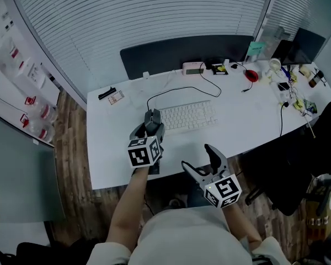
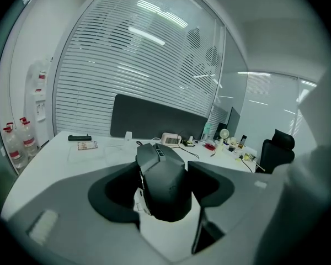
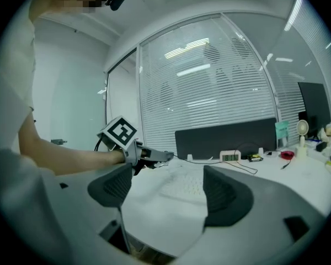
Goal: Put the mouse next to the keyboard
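Observation:
The dark mouse (image 1: 153,116) sits between the jaws of my left gripper (image 1: 150,127), just off the left end of the white keyboard (image 1: 187,116). In the left gripper view the mouse (image 2: 164,184) fills the gap and both pads lie against its sides; the left gripper (image 2: 163,191) is shut on it. I cannot tell whether the mouse rests on the white desk (image 1: 116,159) or hangs just above it. My right gripper (image 1: 198,158) stands open and empty over the desk's front edge, and its view shows the keyboard (image 3: 185,184) ahead and the left gripper (image 3: 149,154) to the left.
The mouse cable (image 1: 176,90) loops toward the back of the desk. A small clock (image 1: 193,68), a red item (image 1: 252,75) and clutter sit along the back and right. A black bar and card (image 1: 111,95) lie back left. A black office chair (image 1: 314,148) stands at right.

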Action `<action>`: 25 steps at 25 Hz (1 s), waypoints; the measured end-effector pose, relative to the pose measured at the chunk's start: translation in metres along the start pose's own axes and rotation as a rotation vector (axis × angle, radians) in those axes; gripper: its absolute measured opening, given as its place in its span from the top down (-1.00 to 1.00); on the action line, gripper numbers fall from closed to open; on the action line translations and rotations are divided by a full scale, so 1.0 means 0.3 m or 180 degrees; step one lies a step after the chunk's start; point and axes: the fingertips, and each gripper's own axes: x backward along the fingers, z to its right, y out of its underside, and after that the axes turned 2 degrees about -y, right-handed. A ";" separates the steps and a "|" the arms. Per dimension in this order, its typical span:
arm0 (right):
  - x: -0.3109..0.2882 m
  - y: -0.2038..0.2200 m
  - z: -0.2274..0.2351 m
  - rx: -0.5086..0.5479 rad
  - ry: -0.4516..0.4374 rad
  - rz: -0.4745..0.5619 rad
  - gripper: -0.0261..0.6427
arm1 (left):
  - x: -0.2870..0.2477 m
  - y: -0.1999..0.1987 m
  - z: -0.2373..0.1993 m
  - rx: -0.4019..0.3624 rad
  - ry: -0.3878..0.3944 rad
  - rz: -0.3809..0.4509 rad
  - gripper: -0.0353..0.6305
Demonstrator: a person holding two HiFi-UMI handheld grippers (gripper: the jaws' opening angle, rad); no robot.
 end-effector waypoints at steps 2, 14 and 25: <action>0.018 -0.004 0.010 0.0019 0.0025 0.0019 -0.26 | 0.007 -0.004 0.024 0.0001 0.0024 0.0025 0.02; 0.121 -0.045 0.245 0.0086 -0.0078 0.0062 -0.26 | -0.107 -0.033 0.218 0.0074 -0.0048 0.0084 0.02; 0.200 -0.071 0.588 0.0123 -0.0164 0.0057 -0.26 | -0.323 -0.034 0.485 0.0113 -0.0099 0.0028 0.02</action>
